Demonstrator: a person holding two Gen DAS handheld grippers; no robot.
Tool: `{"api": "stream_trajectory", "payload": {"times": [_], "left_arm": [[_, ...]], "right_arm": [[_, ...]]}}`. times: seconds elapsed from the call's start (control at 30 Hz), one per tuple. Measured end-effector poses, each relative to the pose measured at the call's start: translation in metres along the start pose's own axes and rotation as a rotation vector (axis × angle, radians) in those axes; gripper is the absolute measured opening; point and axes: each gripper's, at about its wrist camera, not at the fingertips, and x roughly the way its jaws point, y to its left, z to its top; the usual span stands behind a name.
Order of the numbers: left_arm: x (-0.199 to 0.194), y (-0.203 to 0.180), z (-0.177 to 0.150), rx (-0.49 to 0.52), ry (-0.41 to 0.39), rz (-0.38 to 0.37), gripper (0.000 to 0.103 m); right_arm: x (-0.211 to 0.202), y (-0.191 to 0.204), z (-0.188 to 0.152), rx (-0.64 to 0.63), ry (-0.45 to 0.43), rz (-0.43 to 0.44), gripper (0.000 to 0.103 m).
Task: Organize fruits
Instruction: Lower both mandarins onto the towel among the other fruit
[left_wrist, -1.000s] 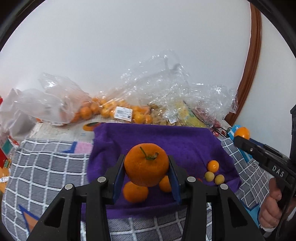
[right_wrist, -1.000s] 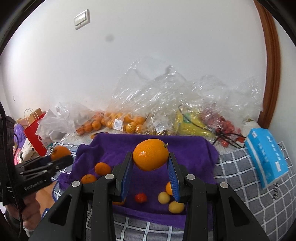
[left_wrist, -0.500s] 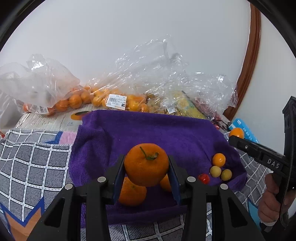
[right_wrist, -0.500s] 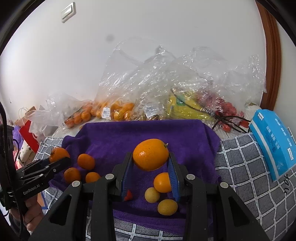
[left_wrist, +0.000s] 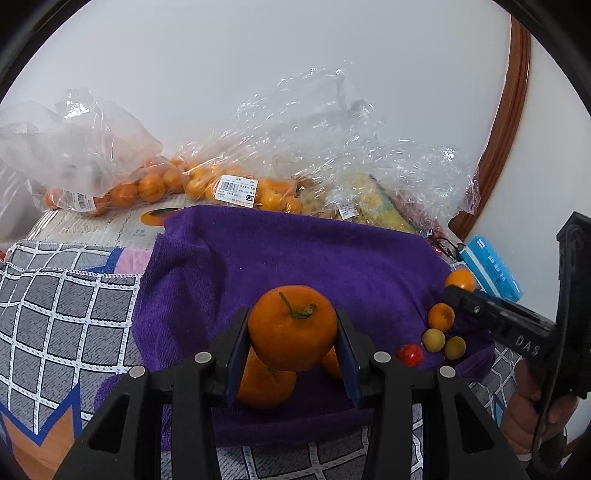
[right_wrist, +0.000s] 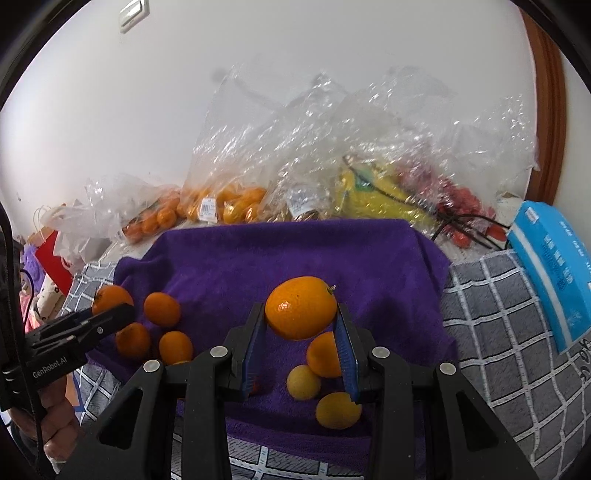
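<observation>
1. Pinching a stemmed tangerine (left_wrist: 291, 332) between its blue pads, the left hand-held gripper (left_wrist: 291, 354) hangs over the near edge of the purple towel (left_wrist: 295, 258), above two more tangerines lying there.
2. Right hand-held gripper (right_wrist: 301, 343) is clamped on a smooth orange fruit (right_wrist: 301, 308), held over the towel's near right part.
3. On the towel, right view: three loose tangerines (right_wrist: 161, 309) toward its left side; one orange fruit and two yellow fruits (right_wrist: 303, 382) below the right hand-held gripper.
4. A small red fruit (left_wrist: 410, 354) sits on the towel just beside the yellow ones.
5. Behind the towel, against the wall: clear plastic bags (left_wrist: 236, 188) of oranges and other produce.
6. Right of the towel: a blue tissue pack (right_wrist: 550, 273) on the grey checked cloth (right_wrist: 498, 332).
</observation>
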Motion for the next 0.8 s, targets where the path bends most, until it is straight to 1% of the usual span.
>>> {"api": "stream_trajectory", "payload": {"times": [0.3,0.63,0.8], "left_arm": [[0.004,0.004,-0.001,-0.019,0.019,0.002,0.041],[0.008,0.005,-0.002,-0.026,0.042,-0.001,0.041],[0.009,0.008,-0.001,-0.039,0.047,-0.016,0.041]], "right_arm": [[0.010,0.015,-0.011,-0.049,0.041,0.020,0.037],[0.020,0.019,-0.015,-0.061,0.077,0.025,0.037],[0.024,0.021,-0.017,-0.070,0.096,0.022,0.037]]}}
